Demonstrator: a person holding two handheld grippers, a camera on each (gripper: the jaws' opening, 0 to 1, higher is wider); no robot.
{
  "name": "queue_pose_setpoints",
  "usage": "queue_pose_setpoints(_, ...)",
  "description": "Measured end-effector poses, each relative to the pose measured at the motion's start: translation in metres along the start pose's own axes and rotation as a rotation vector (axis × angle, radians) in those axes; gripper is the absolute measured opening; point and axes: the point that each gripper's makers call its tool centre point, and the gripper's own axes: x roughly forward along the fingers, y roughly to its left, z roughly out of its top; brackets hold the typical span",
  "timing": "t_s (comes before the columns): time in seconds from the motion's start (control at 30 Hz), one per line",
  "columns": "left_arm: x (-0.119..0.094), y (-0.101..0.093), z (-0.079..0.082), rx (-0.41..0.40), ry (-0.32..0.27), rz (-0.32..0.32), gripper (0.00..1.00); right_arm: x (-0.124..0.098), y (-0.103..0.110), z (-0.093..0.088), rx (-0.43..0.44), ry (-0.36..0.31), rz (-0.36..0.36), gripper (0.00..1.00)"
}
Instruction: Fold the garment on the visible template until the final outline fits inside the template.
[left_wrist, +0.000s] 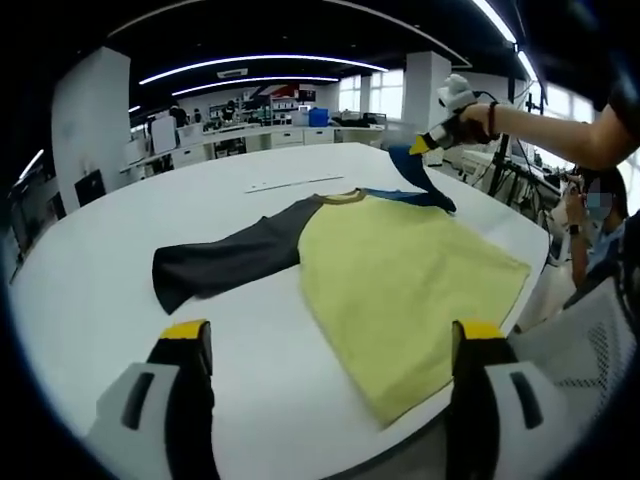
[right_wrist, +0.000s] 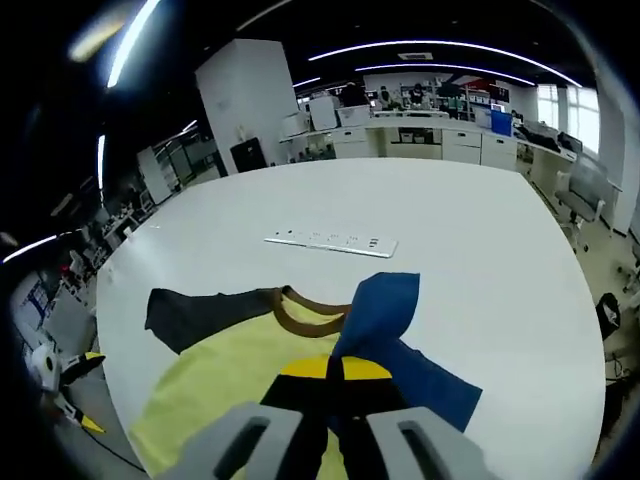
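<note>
On white table (left_wrist: 120, 270): shirt (left_wrist: 400, 280) spread flat, yellow body, brown collar (left_wrist: 342, 197), dark grey sleeve (left_wrist: 225, 260) stretched out to view-left, away from body. Body's near corner hangs at table edge on view-right in left gripper view.

Left gripper (left_wrist: 335, 385) low in own view, fingers (left_wrist: 188, 345) wide apart w/ yellow tips, nothing between them, hovering over bare table just short of shirt's hem.

Right gripper (left_wrist: 435, 140) seen far side of shirt in left gripper view, held by person's hand (left_wrist: 478, 122), pinching blue sleeve (left_wrist: 418, 175) and lifting it clear of table; sleeve rises from shoulder in a curved strip up to gripper.

In right gripper view: right gripper (right_wrist: 335, 375) w/ fingers (right_wrist: 305, 370) closed on blue sleeve (right_wrist: 385, 320), cloth bunched and standing up just ahead of yellow tips, rest of blue trailing to view-right on table. Collar (right_wrist: 305, 315) just left of raised sleeve, grey sleeve (right_wrist: 205, 315) further left, yellow body (right_wrist: 220, 385) below. Left gripper (right_wrist: 55, 375) at far left edge of that view, off table edge.

White flat strip (right_wrist: 332, 241) w/ small marks lying on table beyond collar, well apart from shirt; same strip (left_wrist: 295, 184) in left gripper view. Lab benches, cabinets, ceiling lights in bkgd.
</note>
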Motion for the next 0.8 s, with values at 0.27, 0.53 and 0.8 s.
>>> queue_pose_setpoints(0.27, 0.001, -0.001, -0.001, 0.002, 0.005, -0.001, 0.98, 0.011, 0.023, 0.005, -0.068, -0.001, 0.029, 0.0)
queue_pose_setpoints(0.53, 0.002, 0.0, -0.002, -0.009, 0.008, -0.002, 0.98, 0.022, 0.039, 0.008, -0.124, -0.007, 0.051, 0.0)
queue_pose_setpoints(0.8, 0.003, 0.001, 0.004, -0.044, -0.032, -0.014, 0.99, 0.035, 0.061, 0.008, -0.154, -0.005, 0.077, 0.0)
